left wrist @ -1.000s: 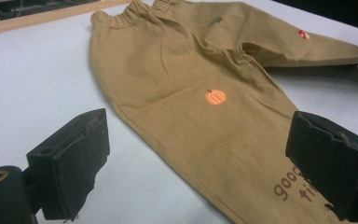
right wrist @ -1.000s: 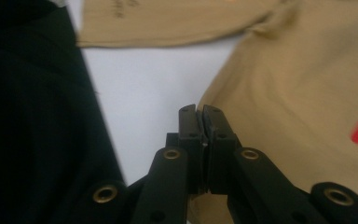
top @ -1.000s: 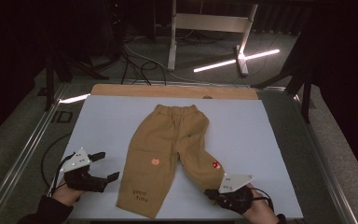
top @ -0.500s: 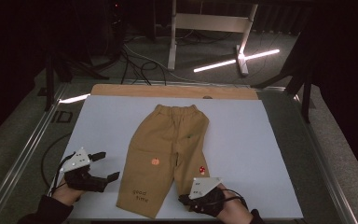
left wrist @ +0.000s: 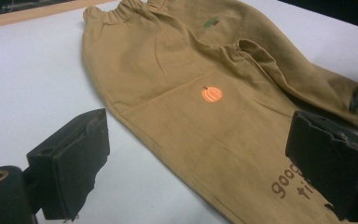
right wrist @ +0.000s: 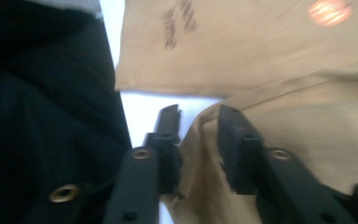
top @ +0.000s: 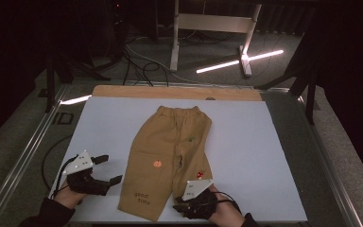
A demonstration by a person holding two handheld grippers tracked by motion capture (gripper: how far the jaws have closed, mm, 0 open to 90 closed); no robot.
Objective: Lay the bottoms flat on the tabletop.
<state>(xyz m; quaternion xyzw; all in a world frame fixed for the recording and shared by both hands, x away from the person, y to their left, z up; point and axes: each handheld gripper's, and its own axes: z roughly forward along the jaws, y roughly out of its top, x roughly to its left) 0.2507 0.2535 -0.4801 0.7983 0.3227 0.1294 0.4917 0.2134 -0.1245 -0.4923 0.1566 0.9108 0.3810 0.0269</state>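
Note:
Tan child's trousers (top: 175, 142) lie flat on the white table (top: 264, 142), waistband at the far side, an orange pumpkin print (left wrist: 211, 94) on one leg. My left gripper (top: 113, 169) rests open on the table just left of the left leg's hem, and the trousers (left wrist: 191, 70) spread beyond its jaws. My right gripper (top: 177, 208) is at the hem of the right leg by the near edge. Its jaws (right wrist: 198, 114) have just been opening. The hem's tan cloth (right wrist: 261, 46) still lies in the gap between them, and the pads stand apart.
A wooden strip (top: 175, 92) runs along the table's far edge and metal rails (top: 23, 161) flank the sides. Beyond the table are a white stand (top: 212, 21), cables and bright light bars (top: 238, 61) on the dark floor. White table surface lies open to the right of the trousers.
My right gripper has moved left along the near edge with the right leg's hem, so that leg now lies close beside the left leg. The left gripper has stayed put.

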